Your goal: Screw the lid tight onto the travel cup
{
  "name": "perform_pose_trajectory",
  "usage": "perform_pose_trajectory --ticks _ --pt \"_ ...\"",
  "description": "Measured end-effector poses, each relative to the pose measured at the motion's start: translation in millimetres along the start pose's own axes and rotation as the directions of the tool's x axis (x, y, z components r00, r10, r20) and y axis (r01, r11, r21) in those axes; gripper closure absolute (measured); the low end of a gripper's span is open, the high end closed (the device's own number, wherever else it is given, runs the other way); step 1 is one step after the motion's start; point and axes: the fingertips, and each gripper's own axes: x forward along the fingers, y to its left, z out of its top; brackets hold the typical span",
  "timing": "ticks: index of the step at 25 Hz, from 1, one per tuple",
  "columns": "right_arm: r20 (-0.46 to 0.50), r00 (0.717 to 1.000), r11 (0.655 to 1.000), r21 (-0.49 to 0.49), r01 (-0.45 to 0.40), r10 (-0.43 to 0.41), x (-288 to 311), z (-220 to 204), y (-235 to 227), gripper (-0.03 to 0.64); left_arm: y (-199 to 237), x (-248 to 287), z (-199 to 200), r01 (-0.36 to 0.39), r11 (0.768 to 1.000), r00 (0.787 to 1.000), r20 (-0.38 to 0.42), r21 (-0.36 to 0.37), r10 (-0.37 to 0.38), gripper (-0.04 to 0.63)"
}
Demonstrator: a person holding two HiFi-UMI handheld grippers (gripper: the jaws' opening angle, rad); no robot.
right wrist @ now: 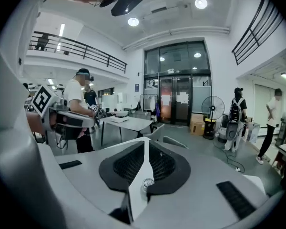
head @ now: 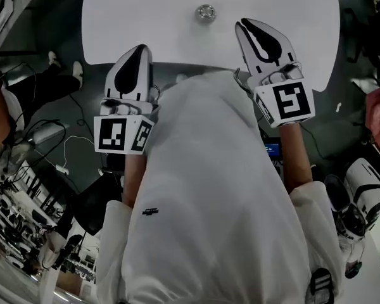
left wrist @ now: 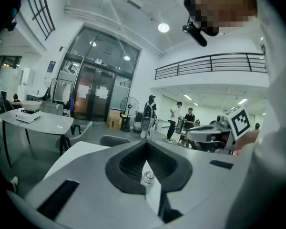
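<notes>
**Both grippers empty and clear of the cup; tightness of lid unconfirmed**

The left gripper (left wrist: 147,149) has its jaws pressed together on nothing. The right gripper (right wrist: 145,144) shows its jaws all but together, a thin slit between them, also holding nothing. In the head view both hang at mid-frame against the person's chest, well apart from the travel cup (head: 205,12). The cup stands alone at the upper centre of the frame on the white table (head: 145,18). Its round metallic top faces the camera. Judgement: the lid seems seated, but tightness cannot be verified.
</notes>
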Motion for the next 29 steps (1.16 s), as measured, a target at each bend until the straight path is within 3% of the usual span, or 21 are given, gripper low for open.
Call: perform_pose_trajectory --ticks 12,24,29 --pt "-0.042 0.998 0.999 -0.007 0.037 -0.037 -11 -2 11 0.614 -27 4 -2 0.106 0.994 0.994 -0.027 0.019 -0.106 0.592" --pt "-0.076 0.997 1.0 0.003 0.03 -0.03 -24 -18 21 0.617 -47 3 -14 0.148 0.988 0.988 -0.052 0.037 -0.146 0.592" --pt "-0.089 0.996 0.999 0.017 0.031 -0.029 -9 -17 19 0.617 -34 12 -13 0.151 0.988 0.987 -0.067 0.04 -0.148 0.592"
